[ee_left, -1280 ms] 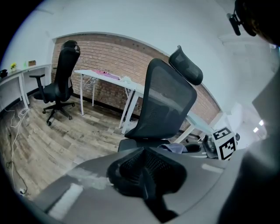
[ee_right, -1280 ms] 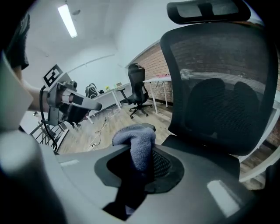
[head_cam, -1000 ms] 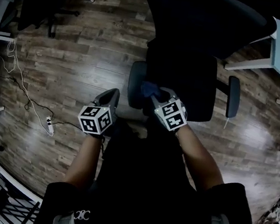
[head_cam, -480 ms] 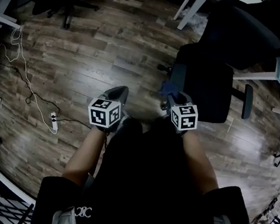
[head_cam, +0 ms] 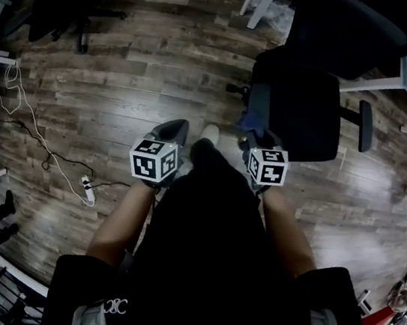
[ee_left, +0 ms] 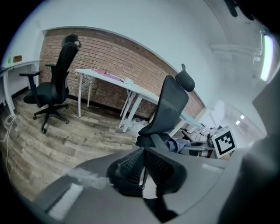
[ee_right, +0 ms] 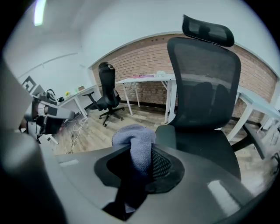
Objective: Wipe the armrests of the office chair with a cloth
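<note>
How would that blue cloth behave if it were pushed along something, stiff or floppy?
Probably floppy: the cloth bulges and folds over above the right gripper's shut jaws. Likely light, since that pinch alone holds it up. Its fuzzy, towel-like surface suggests it would drag rather than slide.

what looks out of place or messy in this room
Mainly the corded white power strip, lying loose on the wood floor to the person's left: a likely trip hazard. The office chair stands upright, no damage visible, nothing spilled. The right tool grips the cloth.
</note>
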{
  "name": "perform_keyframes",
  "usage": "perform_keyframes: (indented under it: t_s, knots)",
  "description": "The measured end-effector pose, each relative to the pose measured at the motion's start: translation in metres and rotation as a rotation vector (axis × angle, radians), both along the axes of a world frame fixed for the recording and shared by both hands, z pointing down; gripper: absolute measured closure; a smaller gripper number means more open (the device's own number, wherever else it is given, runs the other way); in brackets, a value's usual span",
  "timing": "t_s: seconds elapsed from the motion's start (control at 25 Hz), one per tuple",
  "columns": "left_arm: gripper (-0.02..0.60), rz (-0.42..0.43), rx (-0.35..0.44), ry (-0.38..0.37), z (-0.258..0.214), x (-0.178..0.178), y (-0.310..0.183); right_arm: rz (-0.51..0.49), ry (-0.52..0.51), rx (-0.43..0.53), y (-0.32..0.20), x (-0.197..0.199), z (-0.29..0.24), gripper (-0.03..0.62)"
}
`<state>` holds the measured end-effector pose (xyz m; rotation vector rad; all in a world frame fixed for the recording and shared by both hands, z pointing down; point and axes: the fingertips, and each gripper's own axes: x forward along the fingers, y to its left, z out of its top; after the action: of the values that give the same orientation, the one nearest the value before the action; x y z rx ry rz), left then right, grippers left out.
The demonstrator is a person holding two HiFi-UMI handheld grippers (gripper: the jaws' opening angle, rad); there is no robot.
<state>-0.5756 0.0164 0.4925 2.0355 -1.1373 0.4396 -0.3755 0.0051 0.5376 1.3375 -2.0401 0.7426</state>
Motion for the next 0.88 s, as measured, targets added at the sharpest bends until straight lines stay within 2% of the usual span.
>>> perform_keyframes:
  t_s: [0.08, 0.2, 0.48, 0.68, 0.88]
  knots:
    - [0.575, 0.047, 0.002, -0.028, -0.001, 0.005, -0.012, 0.049, -0.025, -0.015, -0.001, 0.002, 0.008, 0.511]
    - [0.577, 0.096, 0.007, -0.055, -0.008, 0.013, -0.036, 0.070, -0.052, -0.043, -0.005, 0.002, 0.015, 0.510]
    - [0.578, 0.109, 0.020, -0.114, -0.011, 0.013, -0.095, 0.063, -0.049, -0.048, -0.021, -0.018, 0.013, 0.508]
    - [0.580, 0.200, 0.001, -0.163, 0.002, 0.019, -0.103, 0.168, -0.038, -0.011, -0.025, -0.028, 0.011, 0.507]
    - [0.580, 0.284, -0.044, -0.195, 0.021, 0.003, -0.112, 0.295, -0.042, 0.022, -0.032, -0.049, 0.014, 0.507]
